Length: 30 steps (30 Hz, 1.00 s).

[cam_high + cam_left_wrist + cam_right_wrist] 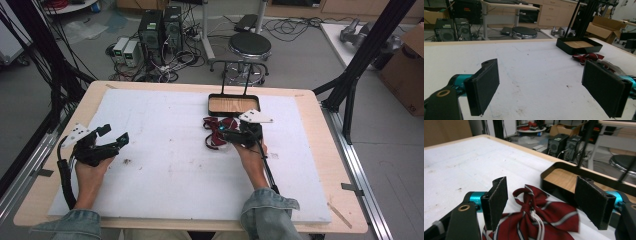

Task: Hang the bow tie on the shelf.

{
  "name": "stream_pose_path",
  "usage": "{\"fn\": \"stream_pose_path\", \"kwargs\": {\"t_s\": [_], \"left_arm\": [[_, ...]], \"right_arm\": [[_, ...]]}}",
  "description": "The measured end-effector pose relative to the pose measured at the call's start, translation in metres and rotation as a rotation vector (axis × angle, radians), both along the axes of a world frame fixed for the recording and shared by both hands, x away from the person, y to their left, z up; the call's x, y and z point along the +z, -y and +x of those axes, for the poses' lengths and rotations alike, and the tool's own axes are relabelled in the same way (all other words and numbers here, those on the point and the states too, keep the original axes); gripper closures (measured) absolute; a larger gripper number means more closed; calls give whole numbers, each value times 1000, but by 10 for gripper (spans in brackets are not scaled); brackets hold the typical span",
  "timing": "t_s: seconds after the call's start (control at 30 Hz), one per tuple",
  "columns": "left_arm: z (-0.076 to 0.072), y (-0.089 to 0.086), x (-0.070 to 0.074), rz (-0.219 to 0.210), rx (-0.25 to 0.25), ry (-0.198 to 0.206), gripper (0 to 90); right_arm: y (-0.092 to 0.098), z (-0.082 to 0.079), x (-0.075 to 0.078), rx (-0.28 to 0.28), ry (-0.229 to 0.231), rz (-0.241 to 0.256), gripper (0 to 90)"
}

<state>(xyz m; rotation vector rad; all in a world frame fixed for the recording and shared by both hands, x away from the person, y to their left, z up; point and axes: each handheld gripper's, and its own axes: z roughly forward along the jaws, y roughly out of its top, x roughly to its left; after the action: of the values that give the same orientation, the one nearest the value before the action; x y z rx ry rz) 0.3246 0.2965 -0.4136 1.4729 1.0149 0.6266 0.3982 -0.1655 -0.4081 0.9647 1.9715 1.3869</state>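
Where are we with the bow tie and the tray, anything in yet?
Nothing looks done: the tray shows only its bare wooden floor. In hand: the right gripper, jaws open, is either side of the red striped bow tie, which lies on the white mat beside the tray, not gripped. The left gripper is open, well apart. Left, presumably: grip, lift, place in tray.
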Motion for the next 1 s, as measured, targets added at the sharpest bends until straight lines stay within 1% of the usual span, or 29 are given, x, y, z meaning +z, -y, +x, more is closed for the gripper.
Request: {"fn": "stream_pose_path", "kwargs": {"t_s": [0.07,0.1,0.17,0.2,0.27,0.3,0.33,0.37,0.4,0.47,0.5,0.57,0.63,0.7,0.77,0.8,0.87,0.9,0.93,1.0], "left_arm": [[0,0,0,-3,-1,1,147],[0,-1,0,-3,1,2,147],[0,-1,0,-2,1,2,147],[0,-1,0,-5,0,3,147],[0,-2,0,-3,1,2,147],[0,-2,0,-4,1,2,147],[0,-2,0,-7,2,2,147],[0,-2,0,-5,3,1,147],[0,-2,0,-5,3,1,147],[0,-1,0,-10,2,2,147],[0,-1,0,-9,3,2,147],[1,-1,0,-11,2,1,147],[1,-1,-1,-9,2,1,147],[1,-1,-1,-8,1,0,147],[1,-1,-1,-8,3,0,147],[1,-1,-1,-9,2,-1,147],[1,-1,-1,-8,3,0,147],[1,-1,-1,-8,3,0,148],[1,-1,-1,-6,2,0,148],[1,-1,-1,-8,1,0,148]], "right_arm": [[-4,3,-2,5,-6,-4,285],[-7,6,-4,12,-18,-10,290],[-15,11,-8,29,-43,-31,319],[-21,15,-11,40,-60,-55,342],[-23,16,-13,44,-67,-61,345],[-29,20,-17,49,-75,-87,361],[-29,20,-17,49,-75,-87,361],[-32,23,-22,51,-92,-111,375],[-32,23,-22,51,-92,-111,375],[-33,27,-26,46,-115,-122,379],[-33,31,-31,41,-136,-134,409],[-33,33,-34,38,-154,-144,416],[-33,34,-36,38,-162,-150,424],[-33,37,-40,32,-183,-168,449],[-34,37,-40,36,-187,-170,461],[-35,38,-40,40,-196,-175,475],[-37,40,-41,43,-216,-195,493],[-39,42,-42,50,-235,-223,521],[-39,42,-42,50,-235,-223,521],[-42,44,-42,59,-257,-248,571]]}}
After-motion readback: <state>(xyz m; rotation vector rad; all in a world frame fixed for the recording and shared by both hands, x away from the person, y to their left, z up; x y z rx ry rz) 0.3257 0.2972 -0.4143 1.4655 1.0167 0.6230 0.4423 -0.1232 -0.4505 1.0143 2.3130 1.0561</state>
